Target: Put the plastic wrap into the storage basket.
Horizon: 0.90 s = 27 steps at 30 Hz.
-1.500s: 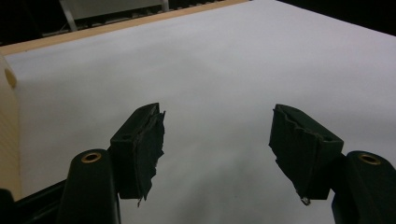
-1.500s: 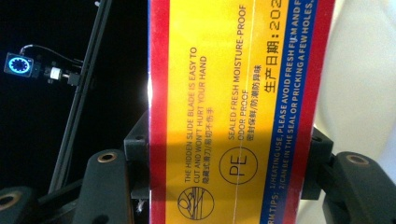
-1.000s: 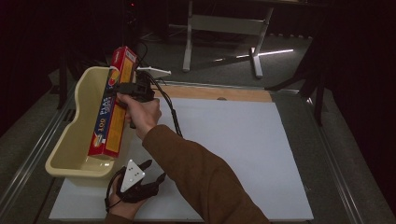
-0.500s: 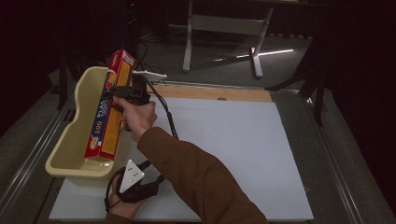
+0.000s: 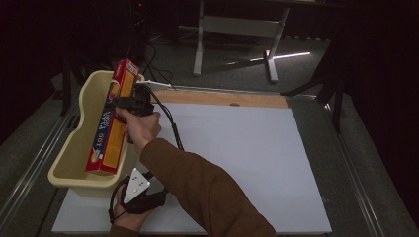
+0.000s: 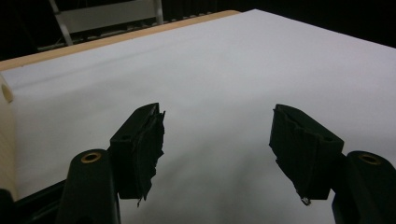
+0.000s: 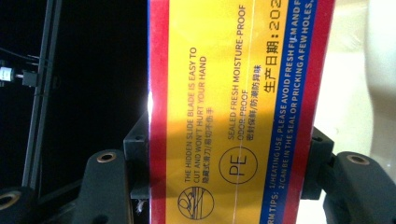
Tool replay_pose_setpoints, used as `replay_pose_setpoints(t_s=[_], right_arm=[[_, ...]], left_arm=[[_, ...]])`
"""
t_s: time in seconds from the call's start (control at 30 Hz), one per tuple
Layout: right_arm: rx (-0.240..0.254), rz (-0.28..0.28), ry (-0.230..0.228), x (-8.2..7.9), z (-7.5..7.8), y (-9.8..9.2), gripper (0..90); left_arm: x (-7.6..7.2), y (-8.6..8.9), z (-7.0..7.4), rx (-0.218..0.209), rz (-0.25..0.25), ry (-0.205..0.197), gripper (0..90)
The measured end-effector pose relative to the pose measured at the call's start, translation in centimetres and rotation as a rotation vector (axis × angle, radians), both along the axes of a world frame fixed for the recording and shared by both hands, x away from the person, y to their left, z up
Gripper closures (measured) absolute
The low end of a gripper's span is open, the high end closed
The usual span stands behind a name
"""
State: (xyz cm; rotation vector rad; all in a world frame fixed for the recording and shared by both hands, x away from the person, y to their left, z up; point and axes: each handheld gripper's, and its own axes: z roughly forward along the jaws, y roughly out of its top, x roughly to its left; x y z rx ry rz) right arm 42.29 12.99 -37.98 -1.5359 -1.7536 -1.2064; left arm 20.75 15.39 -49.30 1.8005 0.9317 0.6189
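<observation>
Right gripper [image 5: 120, 102]: its jaws are clamping the long red-and-yellow box [image 5: 111, 118] across its width, one jaw pressing on each red edge, standing fairly wide because the box fills the gap.
Grip seen along the jaws: in the right gripper view the box [image 7: 238, 107] is running straight up between the two black jaws of the right gripper [image 7: 229, 172], its printed yellow face turned to the camera.
Box position: it is tilting, its lower end sitting inside the cream tub [image 5: 74, 148] below the jaws and its upper end sticking out above the tub's far rim.
Right hand [image 5: 141, 126]: it is wrapping around the gripper's body just behind the jaws, the brown sleeve [image 5: 197, 190] trailing back from it.
Left gripper [image 5: 136, 192]: it is resting low on the white sheet [image 5: 247, 158], just beside the tub's near corner and well apart from the box.
Left jaws: in the left gripper view the left gripper [image 6: 217, 140] is standing wide apart with nothing between its jaws, only the white sheet [image 6: 210, 70] lying ahead.
</observation>
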Motion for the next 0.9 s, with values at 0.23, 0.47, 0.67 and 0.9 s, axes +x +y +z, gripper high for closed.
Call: replay_pose_setpoints(t_s=[0.23, 0.47, 0.67, 0.9], right_arm=[[-0.013, 0.003, 0.016, -0.7, -0.4, 0.4, 38.8], [-0.031, -0.023, 0.027, -0.5, -1.0, 0.6, 38.9], [-0.057, -0.023, 0.043, -0.6, -1.6, 1.0, 38.8], [-0.091, -0.018, 0.091, -0.3, -2.2, 1.2, 38.3]], left_arm=[[0.0, 0.0, 0.0, -0.001, 0.006, -0.003, 34.2], [-0.1, 0.1, 0.1, -0.004, 0.007, -0.005, 34.1], [-0.1, 0.3, 0.1, -0.004, 0.010, -0.009, 34.0], [-0.1, 0.4, 0.2, -0.009, 0.012, -0.008, 34.0]])
